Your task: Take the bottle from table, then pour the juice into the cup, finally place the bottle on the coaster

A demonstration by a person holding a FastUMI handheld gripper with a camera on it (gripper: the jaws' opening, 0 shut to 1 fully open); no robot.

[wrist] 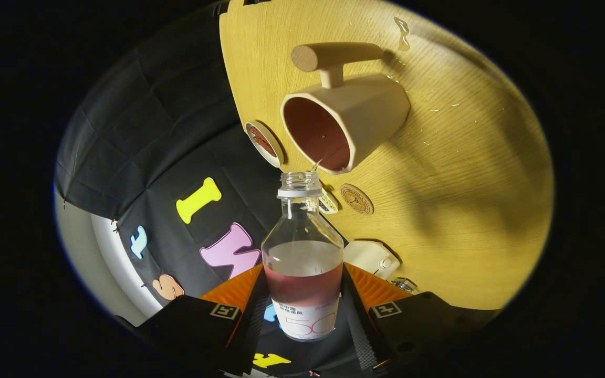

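A: Where's the bottle [302, 262]?

B: Between the two fingers of the gripper [302, 310]. Both press on its lower body, one on each flank at the labelled band, so it is clamped and carried, off the table [465, 173].

A: And its axis?

B: It runs straight ahead along the fingers, open neck leading. The cap is off. The view is rolled hard over, the table standing like a wall, so I judge the bottle tipped well toward pouring. The red juice inside lies across the body near the label.

A: What does the pour depend on?

B: The neck and the cup [342, 123]. The cup's mouth sits just beyond the bottle's lip and slightly off its line; a thin thread of liquid seems to bridge lip and rim. Its inside already looks red. I'd say pouring is under way.

A: Materials?

B: Clear ribbed-neck bottle, glass or plastic, I cannot tell which. The cup is pale, matte and faceted, with a round peg handle. The table is light wood grain, and there are wet drops behind the cup.

A: The coaster?

B: Two small discs lie near the table's edge: a rimmed one [263, 143] beside the cup and a flat stamped one [356, 199] nearer the gripper. Which is meant, I cannot say.
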